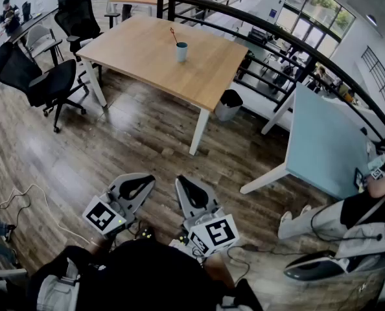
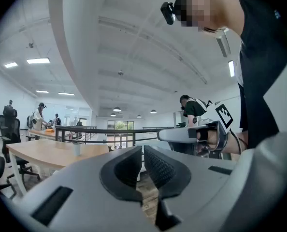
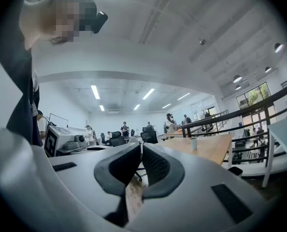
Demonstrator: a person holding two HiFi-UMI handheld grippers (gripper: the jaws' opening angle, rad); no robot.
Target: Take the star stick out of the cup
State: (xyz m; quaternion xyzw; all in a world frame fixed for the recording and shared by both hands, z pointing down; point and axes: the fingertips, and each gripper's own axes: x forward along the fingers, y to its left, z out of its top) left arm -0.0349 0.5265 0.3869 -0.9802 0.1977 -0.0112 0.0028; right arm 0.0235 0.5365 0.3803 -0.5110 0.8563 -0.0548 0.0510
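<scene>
A light blue cup (image 1: 181, 52) stands near the middle of the wooden table (image 1: 140, 47), far ahead of me. A thin red star stick (image 1: 174, 35) leans out of the cup toward the left. Both grippers are held low and close to my body, well short of the table. My left gripper (image 1: 147, 181) and right gripper (image 1: 182, 184) are both shut with nothing between the jaws. The cup (image 2: 76, 149) looks small and distant in the left gripper view, beyond my left gripper (image 2: 141, 151). In the right gripper view the cup (image 3: 193, 144) stands right of my right gripper (image 3: 140, 149).
Wooden floor lies between me and the table. Black office chairs (image 1: 45, 83) stand at the left. A grey bin (image 1: 229, 105) sits by the table's right leg. A black railing (image 1: 270, 34) curves behind. A pale blue table (image 1: 322, 144) and a seated person (image 1: 348, 222) are at the right.
</scene>
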